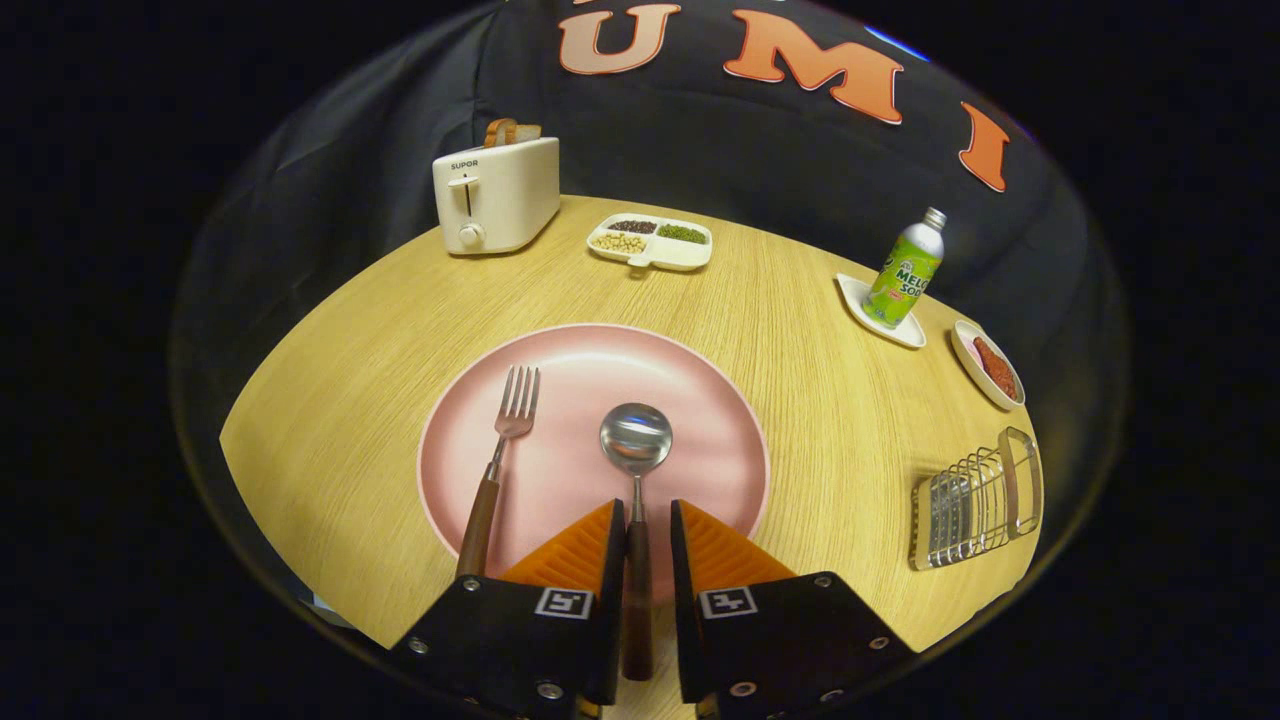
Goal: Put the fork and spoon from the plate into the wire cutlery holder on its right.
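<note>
Gripper [648, 520] sits low centre of frame, fingers a narrow gap apart w/ the spoon [636, 470] handle running between them. Can't tell if the pads actually press the handle, so a firm grip isn't confirmed. Spoon bowl lies just ahead of the fingertips on the pink plate [700, 400], mid-frame. Fork [497, 465] lies left of the spoon, tines up on the plate, wooden handle reaching over the plate's near rim.

Wire cutlery holder [975, 497] stands at right of frame on the wood table [800, 320], well apart from the plate.

Upper left — cream toaster [495, 193], "SUPOR" on its front, bread in the slots. Upper centre — divided dish [651, 243] w/ beans/seeds. Upper right: green bottle [905, 270], label partly legible as "MELON SODA", standing on a small white tray [880, 318]; beside it a small dish [987, 364] w/ something red.
</note>
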`<action>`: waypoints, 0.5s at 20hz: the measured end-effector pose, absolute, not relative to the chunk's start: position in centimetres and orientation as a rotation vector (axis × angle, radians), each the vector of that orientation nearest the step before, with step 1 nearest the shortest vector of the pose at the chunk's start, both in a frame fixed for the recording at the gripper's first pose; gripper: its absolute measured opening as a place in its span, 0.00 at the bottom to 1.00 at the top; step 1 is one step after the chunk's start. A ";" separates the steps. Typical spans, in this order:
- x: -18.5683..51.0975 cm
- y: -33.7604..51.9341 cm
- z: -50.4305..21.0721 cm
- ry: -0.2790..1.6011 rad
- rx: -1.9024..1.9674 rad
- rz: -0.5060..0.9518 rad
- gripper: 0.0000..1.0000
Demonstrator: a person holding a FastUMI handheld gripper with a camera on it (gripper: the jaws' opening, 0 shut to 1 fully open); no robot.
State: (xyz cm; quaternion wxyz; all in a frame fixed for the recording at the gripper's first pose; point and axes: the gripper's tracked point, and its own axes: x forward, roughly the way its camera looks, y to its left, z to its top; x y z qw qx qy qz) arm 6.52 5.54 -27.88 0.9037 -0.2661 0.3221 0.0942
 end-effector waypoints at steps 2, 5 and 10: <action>6.3 5.2 -28.6 0.698 -0.564 0.184 0.16; 6.3 5.2 -28.6 0.710 -0.557 0.176 0.10; 5.5 5.1 -26.7 0.721 -0.469 0.175 0.05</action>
